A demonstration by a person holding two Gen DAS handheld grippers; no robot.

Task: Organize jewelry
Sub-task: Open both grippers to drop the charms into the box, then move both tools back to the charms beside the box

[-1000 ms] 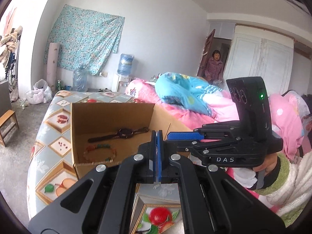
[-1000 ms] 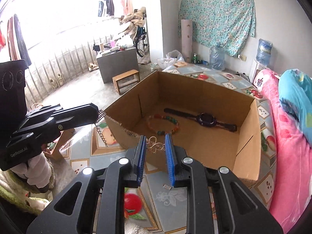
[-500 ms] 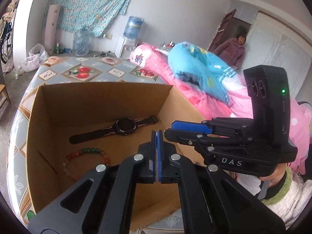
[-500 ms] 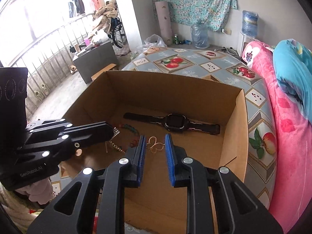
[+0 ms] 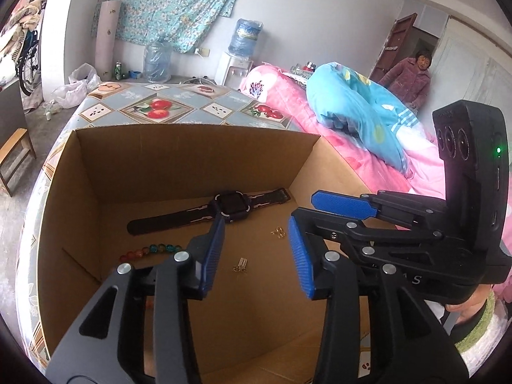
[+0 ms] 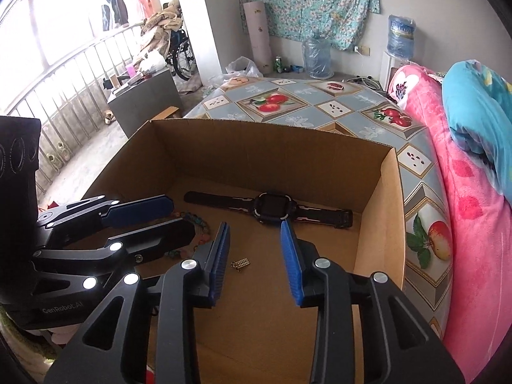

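Observation:
An open cardboard box holds a black watch and a coloured bead bracelet. Two small gold pieces lie loose on its floor: a chain-like one and a curly one. My left gripper hangs over the box floor with its jaws opening and nothing between the pads. Beside it, my right gripper is also opening and holds nothing.
The box stands on a fruit-patterned cover. A pink blanket and a blue quilt lie to the right. A person stands in the far doorway. Water bottles and a wooden stool are on the floor.
Both grippers came forward and down over the box, each shut on a small gold piece. Both have since spread their jaws, and the gold pieces now lie on the box floor.

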